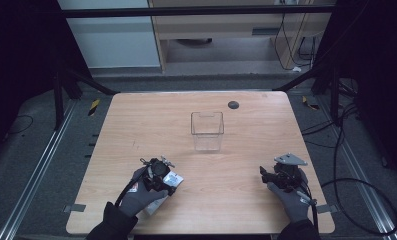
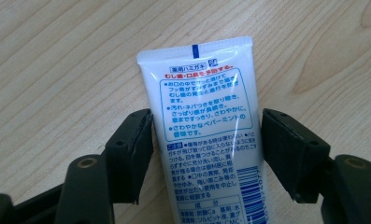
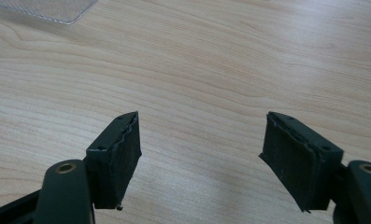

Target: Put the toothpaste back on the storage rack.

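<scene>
Wooden tabletop (image 1: 236, 145), dark surroundings, a clear bin (image 1: 207, 131) standing in the middle. Near left, the left tool (image 2: 206, 140) sits right over a white tube (image 2: 206, 135) lying flat on the wood. Jaws apart, one on each side of the tube, left pad about touching, right pad just off it, so not clamped yet. The tube's long axis runs straight out between the jaws, crimped end far. Good line for a squeeze across its width. Right tool (image 3: 199, 149) waits near right, jaws wide, nothing between, well apart from the tube. Left is clearly nearer.
</scene>
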### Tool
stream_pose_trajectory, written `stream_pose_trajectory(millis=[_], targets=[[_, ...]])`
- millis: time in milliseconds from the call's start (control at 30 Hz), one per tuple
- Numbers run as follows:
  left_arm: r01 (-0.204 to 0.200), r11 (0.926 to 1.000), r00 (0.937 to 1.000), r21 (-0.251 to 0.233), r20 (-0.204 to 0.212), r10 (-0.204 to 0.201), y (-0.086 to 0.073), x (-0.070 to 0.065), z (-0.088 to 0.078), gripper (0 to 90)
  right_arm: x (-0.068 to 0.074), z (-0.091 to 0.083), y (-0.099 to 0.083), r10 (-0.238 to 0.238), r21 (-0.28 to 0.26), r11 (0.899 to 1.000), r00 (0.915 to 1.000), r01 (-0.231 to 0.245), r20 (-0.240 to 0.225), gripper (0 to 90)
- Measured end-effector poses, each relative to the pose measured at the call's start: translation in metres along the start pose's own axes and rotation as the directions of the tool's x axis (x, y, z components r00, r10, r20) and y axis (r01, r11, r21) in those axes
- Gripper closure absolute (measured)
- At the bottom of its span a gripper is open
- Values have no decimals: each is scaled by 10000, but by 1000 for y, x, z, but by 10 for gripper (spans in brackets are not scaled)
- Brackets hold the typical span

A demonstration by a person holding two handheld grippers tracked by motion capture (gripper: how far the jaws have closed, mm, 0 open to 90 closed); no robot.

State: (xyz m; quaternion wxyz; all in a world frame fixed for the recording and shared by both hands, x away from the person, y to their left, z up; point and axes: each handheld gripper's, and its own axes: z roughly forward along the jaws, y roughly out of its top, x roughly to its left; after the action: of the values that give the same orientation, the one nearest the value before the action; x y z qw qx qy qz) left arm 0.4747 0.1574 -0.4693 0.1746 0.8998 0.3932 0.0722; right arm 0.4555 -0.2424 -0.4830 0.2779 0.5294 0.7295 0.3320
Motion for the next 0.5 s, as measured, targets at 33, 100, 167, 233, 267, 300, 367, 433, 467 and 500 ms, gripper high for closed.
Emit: stream_pose_trajectory(millis=[33, 100, 167, 233, 267, 300, 367, 433, 467, 500], targets=[[23, 10000, 10000, 26, 2, -23, 0, 0, 0, 340, 0, 0, 0, -1, 6, 10000, 10000, 1, -1, 276], [28, 10000, 10000, 71, -13, -28, 1, 0, 1, 339, 0, 0, 0, -16, -5, 10000, 10000, 16, -7, 276], [66, 9999, 10000, 120, -6, -66, 1, 0, 2, 339, 0, 0, 0, 5, 11, 10000, 10000, -5, -1, 277], [134, 9998, 9999, 113, -2, -134, 1, -1, 3, 341, 0, 0, 0, 1, 12, 10000, 10000, -1, 2, 277], [108, 9999, 9999, 120, -9, -108, 1, -1, 3, 342, 0, 0, 0, 3, 14, 10000, 10000, -3, 1, 277], [108, 9999, 9999, 120, -9, -108, 1, -1, 3, 343, 0, 0, 0, -10, 25, 10000, 10000, 10, 3, 277], [83, 9998, 9999, 163, -62, -82, 2, -1, 3, 349, 0, 0, 0, -19, 22, 10000, 10000, 19, 4, 278], [53, 9998, 10000, 206, -71, -51, 2, -3, 3, 369, 0, 0, 0, 2, 17, 10000, 10000, -2, 3, 278], [82, 9998, 9999, 198, -109, -80, 2, -4, 3, 374, 0, 0, 0, 15, 10, 10000, 10000, -15, 1, 278], [82, 9998, 9999, 198, -109, -80, 2, -4, 3, 379, 0, 0, 0, 2, 11, 10000, 10000, -2, 10, 277]])
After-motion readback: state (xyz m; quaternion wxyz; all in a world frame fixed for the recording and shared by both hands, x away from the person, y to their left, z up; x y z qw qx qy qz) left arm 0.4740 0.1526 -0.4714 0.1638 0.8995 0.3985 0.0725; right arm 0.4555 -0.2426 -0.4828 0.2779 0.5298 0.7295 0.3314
